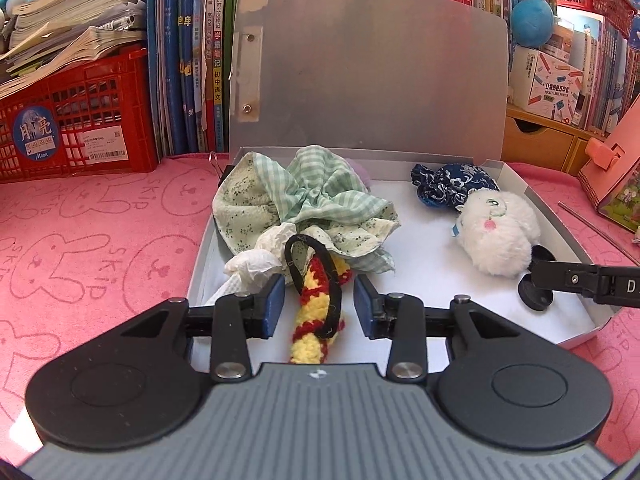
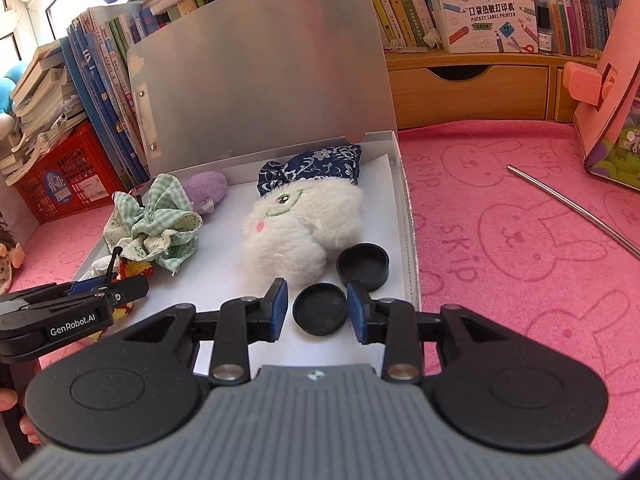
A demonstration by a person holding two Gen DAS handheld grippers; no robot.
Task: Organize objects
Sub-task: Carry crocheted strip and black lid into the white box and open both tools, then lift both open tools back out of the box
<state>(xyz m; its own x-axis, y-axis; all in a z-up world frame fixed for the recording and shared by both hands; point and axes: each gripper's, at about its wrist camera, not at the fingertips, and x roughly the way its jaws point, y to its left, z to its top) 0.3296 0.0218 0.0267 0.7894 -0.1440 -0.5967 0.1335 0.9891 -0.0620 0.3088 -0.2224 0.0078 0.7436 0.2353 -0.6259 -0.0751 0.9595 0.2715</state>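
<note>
Both tools gape inside the box point(image 2: 402, 168): left tool point(image 1: 319, 304) astride a knitted toy point(image 1: 316, 312), right tool point(image 2: 317, 308) astride a lid point(image 2: 320, 309); only its view shows the purple plush point(image 2: 208, 196).

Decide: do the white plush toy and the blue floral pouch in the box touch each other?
Touching. The right wrist view shows the white plush toy pressed against the blue floral pouch, with no white box floor between them.

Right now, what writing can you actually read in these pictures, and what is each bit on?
"POCKET LABEL PRINTER" and "口袋热敏打印机": white printer box on the shelf.
"GenRobot.AI": side of the left claw.
"SKIP": printed beside the rabbits on the pink cloth.
"月亮" and "Moon": blue sticker on the red crate.
"初中语文": one book spine.
Other book spines and the crate's barcode label: too small to read.
</note>
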